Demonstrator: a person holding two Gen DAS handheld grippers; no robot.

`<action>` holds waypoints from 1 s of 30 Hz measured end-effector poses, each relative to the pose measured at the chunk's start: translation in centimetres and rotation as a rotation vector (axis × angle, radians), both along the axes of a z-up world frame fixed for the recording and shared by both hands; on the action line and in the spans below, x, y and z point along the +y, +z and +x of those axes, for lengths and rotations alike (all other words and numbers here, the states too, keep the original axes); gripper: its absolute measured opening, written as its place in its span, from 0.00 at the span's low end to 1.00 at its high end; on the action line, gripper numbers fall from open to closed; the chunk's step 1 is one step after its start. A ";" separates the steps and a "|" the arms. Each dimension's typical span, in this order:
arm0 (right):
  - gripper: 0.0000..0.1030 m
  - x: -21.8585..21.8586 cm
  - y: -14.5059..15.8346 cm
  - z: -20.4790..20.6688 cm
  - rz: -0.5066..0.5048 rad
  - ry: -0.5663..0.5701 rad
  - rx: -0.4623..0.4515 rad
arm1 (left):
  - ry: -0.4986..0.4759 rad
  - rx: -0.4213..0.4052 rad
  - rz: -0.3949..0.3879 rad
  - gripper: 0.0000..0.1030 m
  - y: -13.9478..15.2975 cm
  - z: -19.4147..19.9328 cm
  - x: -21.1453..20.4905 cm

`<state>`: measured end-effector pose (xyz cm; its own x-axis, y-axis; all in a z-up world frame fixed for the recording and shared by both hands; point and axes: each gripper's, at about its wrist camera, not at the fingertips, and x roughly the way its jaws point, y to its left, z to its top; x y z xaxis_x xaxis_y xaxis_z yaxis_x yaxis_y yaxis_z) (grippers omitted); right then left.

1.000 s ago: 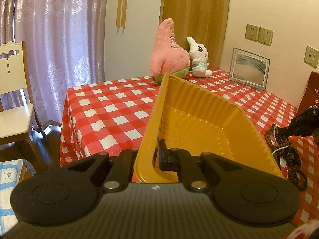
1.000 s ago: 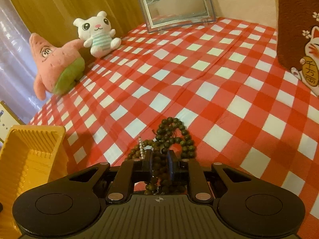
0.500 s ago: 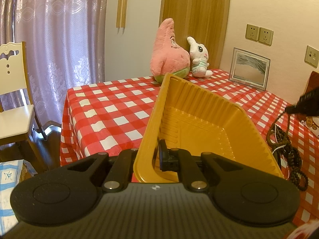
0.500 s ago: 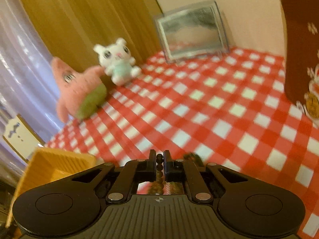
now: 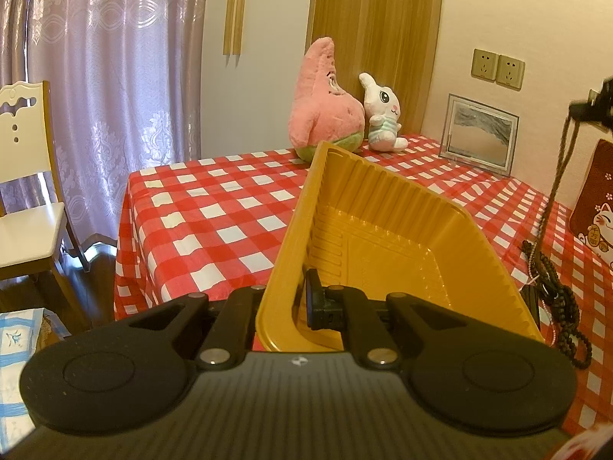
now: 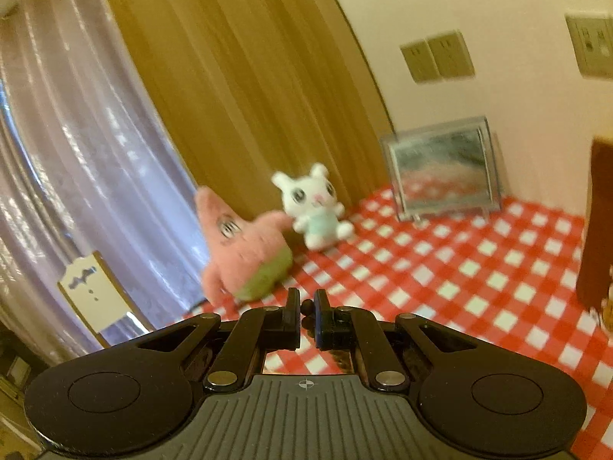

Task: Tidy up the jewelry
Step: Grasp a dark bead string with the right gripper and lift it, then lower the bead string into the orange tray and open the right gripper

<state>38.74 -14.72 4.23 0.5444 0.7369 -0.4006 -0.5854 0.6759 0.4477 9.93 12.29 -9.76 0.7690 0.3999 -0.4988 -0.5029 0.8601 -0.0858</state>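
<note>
My left gripper [image 5: 300,296] is shut on the near-left rim of a yellow plastic tray [image 5: 387,230], holding it tilted above the red-checked table [image 5: 214,207]. One finger sits inside the tray; the tray wall hides the other. My right gripper [image 6: 306,306] is shut on dark wooden beads [image 6: 306,303] pinched between its pads. In the left wrist view the right gripper [image 5: 590,109] is high at the right edge. The bead strand [image 5: 557,176] hangs from it down to a bead pile [image 5: 563,299] on the table beside the tray.
A pink star plush [image 5: 325,107] and a white bunny plush [image 5: 383,115] stand at the table's far side. A framed picture [image 5: 479,134] leans on the wall, and a maroon lucky-cat bag [image 5: 595,199] sits at right. A white chair [image 5: 27,207] is left of the table.
My right gripper has risen well above the table, drawing the bead strand up with it. The left gripper and the tray have stayed put.
</note>
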 end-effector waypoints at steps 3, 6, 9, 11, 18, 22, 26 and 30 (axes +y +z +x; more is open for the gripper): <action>0.06 0.0 2.0 -0.7 0.023 0.009 -0.029 | 0.000 0.000 0.000 0.07 0.0 0.0 0.0; 0.06 0.0 3.7 -1.4 0.053 0.033 -0.055 | 0.000 0.000 0.000 0.07 0.0 0.0 0.0; 0.06 0.5 5.1 -2.2 0.076 0.071 -0.070 | -0.001 -0.001 0.002 0.07 0.1 0.2 -0.1; 0.06 1.1 5.7 -2.7 0.090 0.098 -0.075 | -0.002 -0.002 0.002 0.07 0.2 0.3 -0.1; 0.06 3.8 6.5 -5.4 0.150 0.235 -0.054 | -0.004 -0.004 0.002 0.07 0.3 0.3 -0.2; 0.06 5.9 5.9 -7.2 0.175 0.320 -0.010 | -0.003 -0.006 0.000 0.07 0.4 0.4 -0.3; 0.06 8.2 4.2 -8.9 0.163 0.377 0.045 | -0.005 -0.011 -0.001 0.07 0.5 0.4 -0.3; 0.06 10.1 1.6 -9.8 0.147 0.408 0.116 | -0.005 -0.014 -0.003 0.07 0.5 0.4 -0.3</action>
